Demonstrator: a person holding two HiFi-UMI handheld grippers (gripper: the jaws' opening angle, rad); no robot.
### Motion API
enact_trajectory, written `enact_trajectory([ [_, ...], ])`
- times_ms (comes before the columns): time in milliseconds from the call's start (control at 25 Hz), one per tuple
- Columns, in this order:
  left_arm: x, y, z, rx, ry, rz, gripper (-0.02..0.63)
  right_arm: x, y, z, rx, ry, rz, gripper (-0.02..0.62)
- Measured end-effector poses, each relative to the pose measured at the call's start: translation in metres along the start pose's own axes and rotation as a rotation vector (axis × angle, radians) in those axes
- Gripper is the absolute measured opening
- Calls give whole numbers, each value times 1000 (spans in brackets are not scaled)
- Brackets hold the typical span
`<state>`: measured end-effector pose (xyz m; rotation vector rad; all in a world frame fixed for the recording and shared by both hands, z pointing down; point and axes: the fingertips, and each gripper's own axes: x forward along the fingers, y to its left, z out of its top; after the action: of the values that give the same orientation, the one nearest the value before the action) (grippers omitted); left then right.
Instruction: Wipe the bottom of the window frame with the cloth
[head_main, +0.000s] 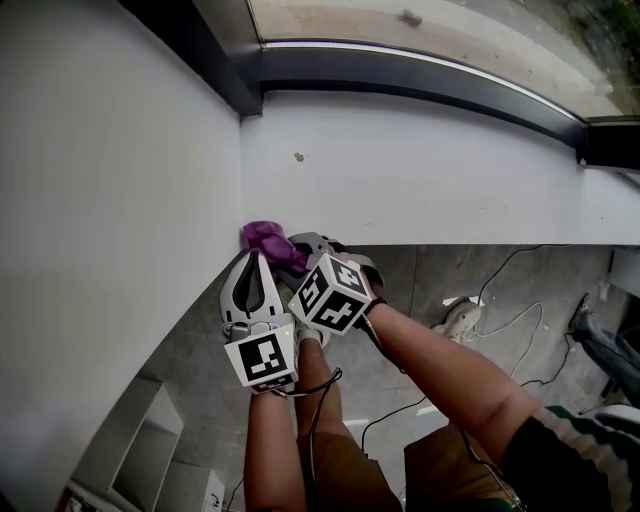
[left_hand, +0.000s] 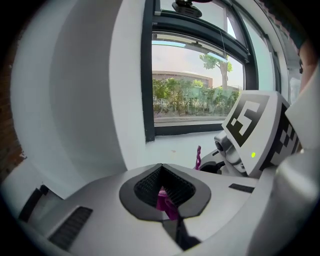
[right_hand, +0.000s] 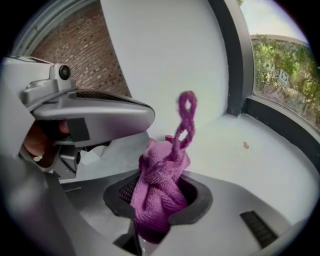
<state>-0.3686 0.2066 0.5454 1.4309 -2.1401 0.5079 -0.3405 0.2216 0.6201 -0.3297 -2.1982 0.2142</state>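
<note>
the right claw (right_hand: 159, 212) is clamped on the bunched purple cloth (right_hand: 161, 187), whose twisted loop stands up ahead of its jaws; the left claw (left_hand: 165, 199), just beside it, pinches a small fold of the same cloth between closed jaws; the cloth sits at both tips, at the white sill's (head_main: 420, 180) near corner; the dark window frame (head_main: 420, 85) lies well beyond.

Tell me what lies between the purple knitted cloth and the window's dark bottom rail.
Only white sill, bare except one small brown speck, separates the purple knitted cloth from the dark bottom rail; the head view shows it.
</note>
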Motion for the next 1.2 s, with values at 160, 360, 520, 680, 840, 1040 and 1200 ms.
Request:
enact_trajectory([
  [160, 5, 2, 0, 0, 3, 13, 9, 2, -5, 7, -4, -19, 27, 126],
  [360, 13, 2, 0, -30, 16, 18, 9, -1, -26, 12, 0, -25, -1, 126],
  [520, 24, -2, 9, -40, 4, 11, 9, -5, -52, 16, 21, -24, -36, 126],
  [680, 34, -6, 21, -44, -6, 13, 9, -5, -80, 26, 14, -25, -81, 126],
  [840, 49, -16, 36, -29, -21, -18, 9, -7, -110, 40, 17, -33, -120, 126],
  [1040, 66, -26, 53, -38, -33, -81, 9, -9, -136, 55, 6, -49, -157, 126],
  [1200, 76, -25, 64, -14, -44, -84, 9, -9, -152, 59, 18, -64, -194, 126],
])
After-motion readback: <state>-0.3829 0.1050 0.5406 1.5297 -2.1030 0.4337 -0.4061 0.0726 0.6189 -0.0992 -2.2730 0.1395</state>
